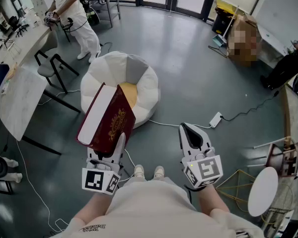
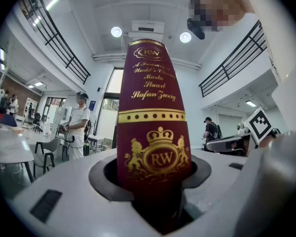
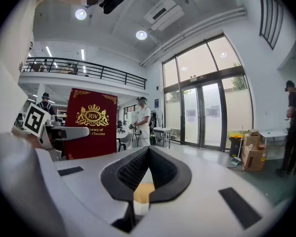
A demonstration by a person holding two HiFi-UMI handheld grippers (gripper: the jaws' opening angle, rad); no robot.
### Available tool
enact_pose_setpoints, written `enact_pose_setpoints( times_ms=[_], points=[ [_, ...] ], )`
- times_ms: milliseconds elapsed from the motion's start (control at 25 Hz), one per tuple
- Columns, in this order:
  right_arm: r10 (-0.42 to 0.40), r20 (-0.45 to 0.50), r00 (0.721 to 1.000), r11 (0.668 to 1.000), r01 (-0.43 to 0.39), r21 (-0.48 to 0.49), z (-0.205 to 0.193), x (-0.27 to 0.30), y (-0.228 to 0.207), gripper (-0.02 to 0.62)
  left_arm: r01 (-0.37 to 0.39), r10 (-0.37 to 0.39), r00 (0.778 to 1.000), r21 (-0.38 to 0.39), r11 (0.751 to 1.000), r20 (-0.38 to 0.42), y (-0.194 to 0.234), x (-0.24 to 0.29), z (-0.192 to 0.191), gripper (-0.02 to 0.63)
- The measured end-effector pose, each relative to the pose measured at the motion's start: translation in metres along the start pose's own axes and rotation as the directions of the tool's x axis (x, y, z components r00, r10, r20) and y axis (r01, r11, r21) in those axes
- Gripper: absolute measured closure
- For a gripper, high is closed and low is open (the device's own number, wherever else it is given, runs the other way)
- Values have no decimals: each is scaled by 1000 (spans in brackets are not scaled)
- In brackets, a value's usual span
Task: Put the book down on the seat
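Note:
A dark red hardback book (image 1: 109, 120) with a gold crest stands tilted in my left gripper (image 1: 116, 140), which is shut on its lower edge. The left gripper view has the book's spine (image 2: 153, 132) rising upright from between the jaws. Just beyond the book sits a white beanbag seat (image 1: 139, 83) with a yellow patch in its middle; the book hangs over its near left side. My right gripper (image 1: 193, 130) is shut and holds nothing, apart to the right of the book. From the right gripper view (image 3: 148, 152) the book's cover (image 3: 91, 122) shows at the left.
A marble-topped table (image 1: 17, 100) and a grey chair (image 1: 52, 66) stand at the left, with a person in white (image 1: 74, 14) behind them. A power strip and cable (image 1: 216, 119) lie on the floor at the right. A round white stool (image 1: 263, 190) is near right.

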State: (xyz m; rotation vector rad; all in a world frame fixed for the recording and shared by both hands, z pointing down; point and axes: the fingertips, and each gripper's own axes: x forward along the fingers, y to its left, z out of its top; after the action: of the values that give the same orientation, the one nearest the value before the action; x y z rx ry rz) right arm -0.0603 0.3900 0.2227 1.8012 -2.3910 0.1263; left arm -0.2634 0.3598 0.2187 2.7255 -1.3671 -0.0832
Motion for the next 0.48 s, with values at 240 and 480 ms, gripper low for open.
enact_pose_setpoints(
  times_ms=[240,480],
  points=[
    [8,7,1000,1000,-8,-4,0,8,-1,595,7,-7,1000,-9,1000,-1,1,3,-4,373],
    [8,23,1000,1000,-8,21,2,8,-2,595,-7,7,1000,-5,1000,-5,2,2,-3,373]
  ],
)
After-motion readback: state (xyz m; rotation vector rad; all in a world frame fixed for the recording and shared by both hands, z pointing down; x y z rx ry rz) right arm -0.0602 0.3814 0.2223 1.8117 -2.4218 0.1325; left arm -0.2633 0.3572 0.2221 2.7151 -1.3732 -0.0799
